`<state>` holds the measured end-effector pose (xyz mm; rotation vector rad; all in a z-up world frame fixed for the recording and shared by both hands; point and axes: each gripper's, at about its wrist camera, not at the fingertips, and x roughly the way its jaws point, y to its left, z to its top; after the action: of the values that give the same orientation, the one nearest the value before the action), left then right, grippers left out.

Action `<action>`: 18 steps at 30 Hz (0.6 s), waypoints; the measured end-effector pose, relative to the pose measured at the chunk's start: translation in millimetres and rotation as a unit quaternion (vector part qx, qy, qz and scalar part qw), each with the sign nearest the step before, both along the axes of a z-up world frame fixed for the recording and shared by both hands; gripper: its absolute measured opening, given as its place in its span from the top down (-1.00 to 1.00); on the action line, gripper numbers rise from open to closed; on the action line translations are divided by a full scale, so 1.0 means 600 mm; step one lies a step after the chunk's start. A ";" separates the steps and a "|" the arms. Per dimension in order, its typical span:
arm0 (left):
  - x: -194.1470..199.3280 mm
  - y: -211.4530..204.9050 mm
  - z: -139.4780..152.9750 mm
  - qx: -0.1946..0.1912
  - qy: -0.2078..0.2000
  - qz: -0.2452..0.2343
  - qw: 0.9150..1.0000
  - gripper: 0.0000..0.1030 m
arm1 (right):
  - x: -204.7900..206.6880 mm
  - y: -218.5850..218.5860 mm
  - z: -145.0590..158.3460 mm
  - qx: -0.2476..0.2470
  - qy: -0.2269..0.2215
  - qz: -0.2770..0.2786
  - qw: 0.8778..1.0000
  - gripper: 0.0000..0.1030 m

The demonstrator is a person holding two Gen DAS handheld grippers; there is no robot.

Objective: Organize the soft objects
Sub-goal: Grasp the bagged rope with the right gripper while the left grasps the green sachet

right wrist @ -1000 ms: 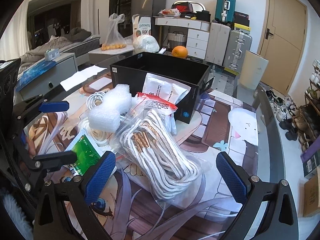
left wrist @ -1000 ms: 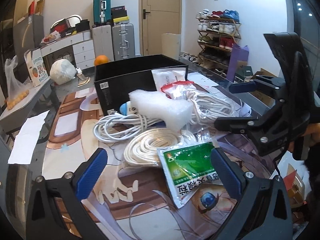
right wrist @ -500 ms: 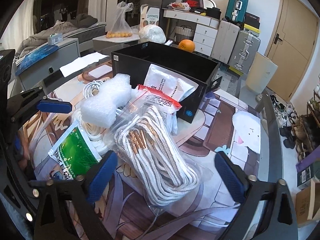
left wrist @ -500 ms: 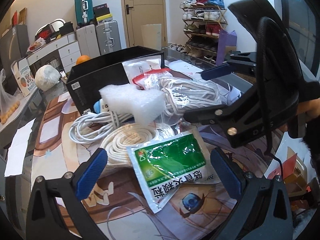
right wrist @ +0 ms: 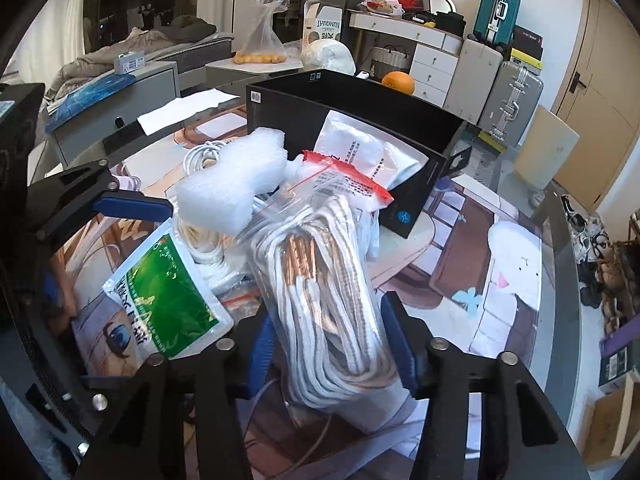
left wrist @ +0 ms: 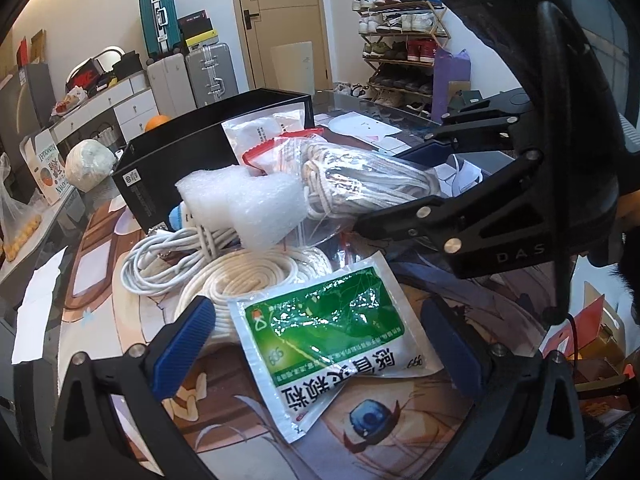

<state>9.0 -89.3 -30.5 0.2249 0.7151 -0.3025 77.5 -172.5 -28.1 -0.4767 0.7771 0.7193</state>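
Note:
My right gripper (right wrist: 330, 344) is shut on a clear zip bag of white and copper rope (right wrist: 320, 280), which also shows in the left wrist view (left wrist: 360, 184). My left gripper (left wrist: 320, 344) is open, its fingers on either side of a green and silver sachet (left wrist: 332, 336) that lies flat on the mat; the sachet also shows in the right wrist view (right wrist: 160, 280). A white foam block (left wrist: 240, 204) rests on a coiled white cable (left wrist: 168, 256) and a coil of cream rope (left wrist: 248, 276). An open black box (right wrist: 360, 120) stands behind the pile.
A white packet (right wrist: 360, 152) leans against the box. An orange (right wrist: 398, 82) sits behind the box. The printed mat (right wrist: 480, 260) covers the table. Suitcases (left wrist: 188, 64), drawers and a shoe rack (left wrist: 400, 40) stand beyond the table.
My right gripper has closed on the rope bag. My left gripper has moved forward until the green sachet lies between its fingers.

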 end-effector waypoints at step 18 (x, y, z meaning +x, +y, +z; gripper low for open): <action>-0.041 0.017 0.014 -0.014 -0.031 -0.028 0.999 -0.25 | -0.035 -0.028 0.005 0.027 -0.002 -0.016 0.999 0.12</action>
<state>-15.7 -79.0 -22.0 0.2268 0.6443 -0.3578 56.3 -189.6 -24.9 -0.4151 0.7573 0.7068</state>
